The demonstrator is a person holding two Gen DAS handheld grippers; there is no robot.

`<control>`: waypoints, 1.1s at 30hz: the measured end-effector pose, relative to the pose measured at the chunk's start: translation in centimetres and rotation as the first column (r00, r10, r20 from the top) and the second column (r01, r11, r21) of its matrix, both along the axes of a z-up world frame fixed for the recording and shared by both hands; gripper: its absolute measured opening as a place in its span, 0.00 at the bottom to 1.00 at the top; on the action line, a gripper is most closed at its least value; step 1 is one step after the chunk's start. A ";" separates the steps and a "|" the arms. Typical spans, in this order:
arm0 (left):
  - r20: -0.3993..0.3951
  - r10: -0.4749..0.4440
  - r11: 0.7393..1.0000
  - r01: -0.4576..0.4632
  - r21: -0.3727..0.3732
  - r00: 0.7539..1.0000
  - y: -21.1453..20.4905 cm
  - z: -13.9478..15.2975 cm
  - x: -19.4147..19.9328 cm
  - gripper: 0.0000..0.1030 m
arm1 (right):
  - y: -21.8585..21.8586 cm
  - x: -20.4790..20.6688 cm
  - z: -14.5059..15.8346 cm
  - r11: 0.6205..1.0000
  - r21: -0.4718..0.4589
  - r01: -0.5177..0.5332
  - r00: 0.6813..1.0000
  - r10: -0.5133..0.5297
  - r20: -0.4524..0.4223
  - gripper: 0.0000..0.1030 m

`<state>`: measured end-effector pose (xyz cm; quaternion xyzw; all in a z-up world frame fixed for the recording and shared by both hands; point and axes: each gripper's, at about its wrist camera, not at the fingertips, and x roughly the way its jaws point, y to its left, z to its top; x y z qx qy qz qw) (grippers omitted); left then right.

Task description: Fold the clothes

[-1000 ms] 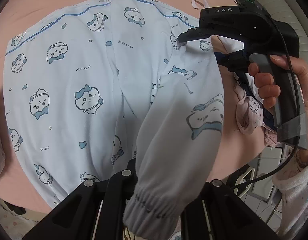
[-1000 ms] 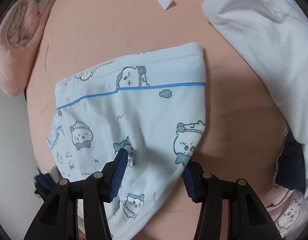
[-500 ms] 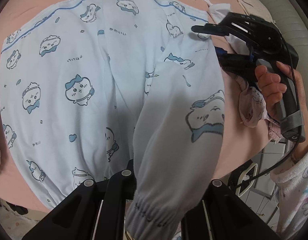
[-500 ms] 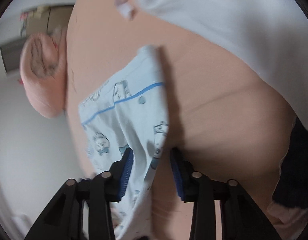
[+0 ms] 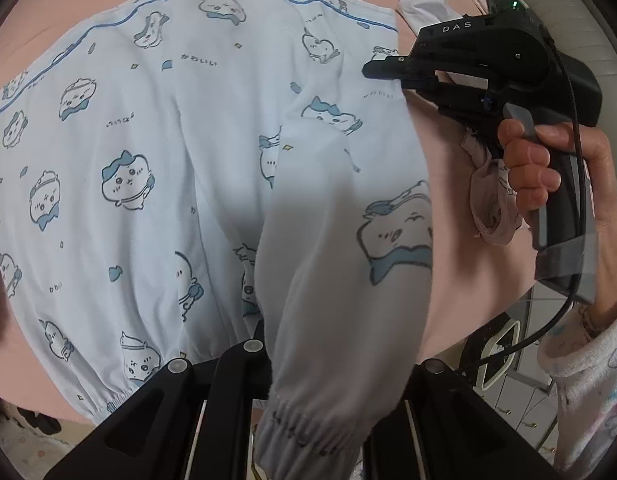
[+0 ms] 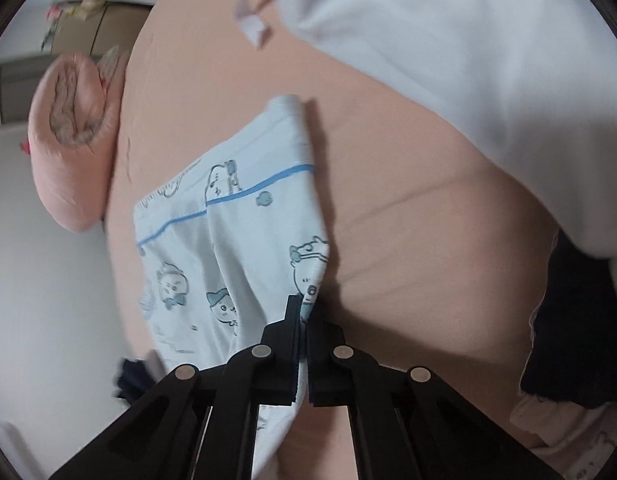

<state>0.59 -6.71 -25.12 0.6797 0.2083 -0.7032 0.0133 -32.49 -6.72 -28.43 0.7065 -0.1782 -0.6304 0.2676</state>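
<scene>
One pyjama trousers [image 5: 156, 152], two claws

Your right gripper [image 6: 303, 320] was clamped on the edge of the printed pajama pants [image 6: 244, 248] — jaws nearly together. Pants lay on the pink sheet [image 6: 428, 208]; white garment [image 6: 488, 60] upper right.

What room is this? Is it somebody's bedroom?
Probably a bedroom. The printed pyjama pants are spread on what looks like a bed with a pink sheet, a pink pillow lies at its edge, and other clothes wait nearby.
</scene>
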 end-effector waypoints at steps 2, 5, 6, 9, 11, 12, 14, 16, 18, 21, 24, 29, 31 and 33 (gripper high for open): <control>-0.003 0.009 1.000 -0.009 0.001 1.000 0.4 -0.2 0.8 0.09 | -0.8 0.6 1.1 0.998 0.052 -0.040 0.996 0.044 -0.077 0.00; -0.009 0.022 1.000 -0.022 0.000 1.000 1.0 -0.3 1.8 0.09 | -1.7 1.4 2.7 0.992 0.104 -0.076 0.983 0.092 -0.161 0.00; -0.010 0.025 1.000 -0.025 -0.004 1.000 1.2 -0.4 2.1 0.09 | -1.9 1.6 3.0 0.991 0.110 -0.082 0.980 0.100 -0.170 0.00; -0.020 0.027 1.000 -0.027 -0.012 0.999 2.1 -0.3 3.2 0.09 | -2.3 2.1 4.0 0.988 0.128 -0.089 0.977 0.112 -0.184 0.00; -0.030 0.027 1.000 -0.027 -0.015 0.999 2.6 -0.1 3.7 0.09 | -2.6 2.4 4.8 0.986 0.142 -0.090 0.973 0.117 -0.197 0.00; -0.035 0.027 1.000 -0.028 -0.014 0.999 2.9 0.0 4.0 0.09 | -2.7 2.5 5.2 0.985 0.147 -0.090 0.971 0.120 -0.205 0.00; -0.044 0.030 0.999 -0.031 -0.015 0.999 3.5 0.1 4.6 0.09 | -3.1 2.9 6.0 0.984 0.148 -0.098 0.967 0.129 -0.220 0.00; -0.053 0.037 0.999 -0.038 -0.013 0.998 3.9 0.3 5.3 0.09 | -3.6 3.3 6.7 0.981 0.160 -0.108 0.961 0.145 -0.238 0.00; -0.061 0.046 0.999 -0.047 -0.011 0.997 4.2 0.3 6.1 0.09 | -4.3 3.7 7.5 0.977 0.175 -0.119 0.953 0.162 -0.257 0.00; -0.070 0.059 0.998 -0.060 -0.007 0.996 2.4 0.6 8.5 0.09 | -8.0 3.2 8.5 0.973 0.188 -0.131 0.941 0.182 -0.286 0.00; -0.079 0.072 0.997 -0.072 -0.001 0.994 -1.1 1.6 16.4 0.09 | -9.8 2.4 9.9 0.971 0.193 -0.141 0.930 0.197 -0.311 0.00; -0.091 0.109 0.994 -0.109 0.013 0.990 -1.9 1.4 20.8 0.09 | -11.1 3.0 11.1 0.965 0.202 -0.168 0.913 0.229 -0.336 0.00; -0.095 0.128 0.992 -0.127 0.016 0.987 -2.2 1.3 22.3 0.09 | -12.1 3.4 11.7 0.961 0.205 -0.184 0.906 0.247 -0.344 0.00; -0.098 0.147 0.989 -0.145 0.020 0.984 -2.6 1.2 23.9 0.09 | -13.5 3.8 12.3 0.957 0.208 -0.200 0.898 0.264 -0.351 0.00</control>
